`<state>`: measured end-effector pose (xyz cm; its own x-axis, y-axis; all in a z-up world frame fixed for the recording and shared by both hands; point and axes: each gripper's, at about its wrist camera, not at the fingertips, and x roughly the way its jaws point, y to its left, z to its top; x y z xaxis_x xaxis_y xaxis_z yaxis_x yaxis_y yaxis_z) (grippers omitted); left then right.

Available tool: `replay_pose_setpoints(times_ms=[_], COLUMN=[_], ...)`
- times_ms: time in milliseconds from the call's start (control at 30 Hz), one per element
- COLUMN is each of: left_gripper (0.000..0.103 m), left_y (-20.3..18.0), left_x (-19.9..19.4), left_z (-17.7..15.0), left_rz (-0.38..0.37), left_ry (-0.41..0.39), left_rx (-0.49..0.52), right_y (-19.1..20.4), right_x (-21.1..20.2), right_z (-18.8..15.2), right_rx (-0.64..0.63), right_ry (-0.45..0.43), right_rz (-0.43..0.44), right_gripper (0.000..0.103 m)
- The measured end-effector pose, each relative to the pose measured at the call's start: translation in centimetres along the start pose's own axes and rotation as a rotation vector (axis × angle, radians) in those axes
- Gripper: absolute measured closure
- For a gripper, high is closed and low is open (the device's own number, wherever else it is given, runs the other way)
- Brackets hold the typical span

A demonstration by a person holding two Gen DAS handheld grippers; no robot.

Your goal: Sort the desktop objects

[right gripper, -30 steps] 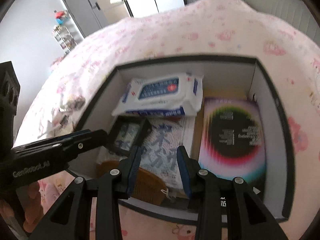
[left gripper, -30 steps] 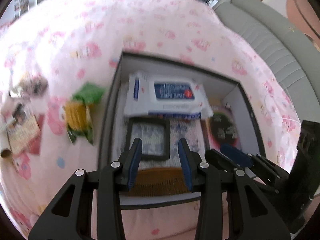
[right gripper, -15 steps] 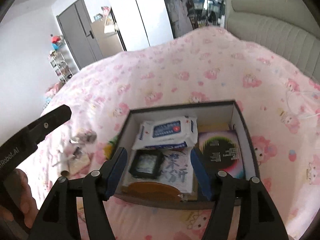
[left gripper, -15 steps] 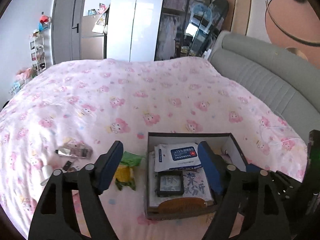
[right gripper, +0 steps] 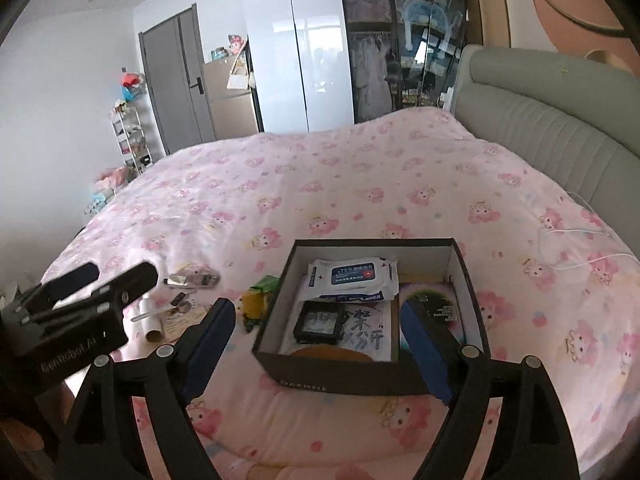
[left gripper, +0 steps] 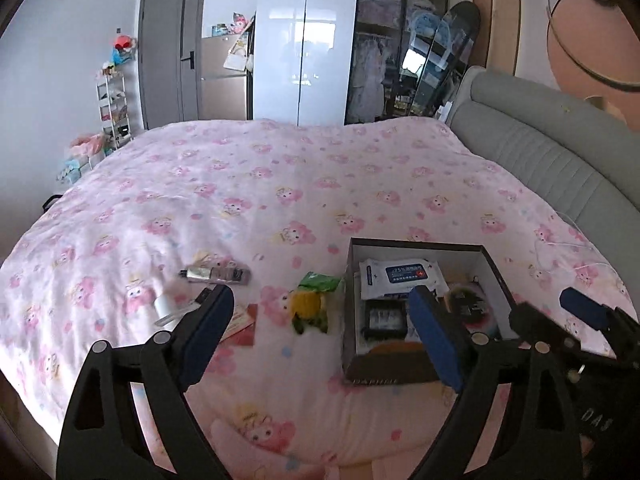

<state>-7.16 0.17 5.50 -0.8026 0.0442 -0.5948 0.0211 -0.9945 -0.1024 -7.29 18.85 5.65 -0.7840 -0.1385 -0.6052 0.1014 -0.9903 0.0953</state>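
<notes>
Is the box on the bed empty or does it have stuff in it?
It has stuff: the box holds a wet-wipes pack, a wooden comb and booklets.

I'm in a home bedroom: big bed [left gripper: 304, 184] w/ pink cartoon-print duvet & grey padded headboard [left gripper: 560, 160]. Glossy wardrobe [left gripper: 304, 48] opposite, clothes hanging inside, plus toy-laden shelf rack [left gripper: 114, 108] by the door

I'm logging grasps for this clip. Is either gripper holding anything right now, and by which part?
Nothing is held. The left gripper and right gripper both have their jaws wide apart, just opened, with nothing between them, above the box.
</notes>
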Motion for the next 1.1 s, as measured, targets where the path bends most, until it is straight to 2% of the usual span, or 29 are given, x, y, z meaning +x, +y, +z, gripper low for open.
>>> replay_pose_setpoints(times_ms=[467,1100], left_gripper=[0.005,0.005], left_y=[-1.1,-1.1], left_x=[-6.9,-6.9], left_z=[-3.5,-4.6], left_rz=[-0.027,-0.031], left_ry=[-0.047,-0.03], left_rx=[0.03,0.028], right_y=[1.1,1.4], right_x=[-5.2,-5.6], right_z=[-3.6,-4.4], right_rx=[0.003,-0.008], right_ry=[-0.045,-0.034], right_rz=[-0.054,-0.07], right_gripper=[0.019,0.019])
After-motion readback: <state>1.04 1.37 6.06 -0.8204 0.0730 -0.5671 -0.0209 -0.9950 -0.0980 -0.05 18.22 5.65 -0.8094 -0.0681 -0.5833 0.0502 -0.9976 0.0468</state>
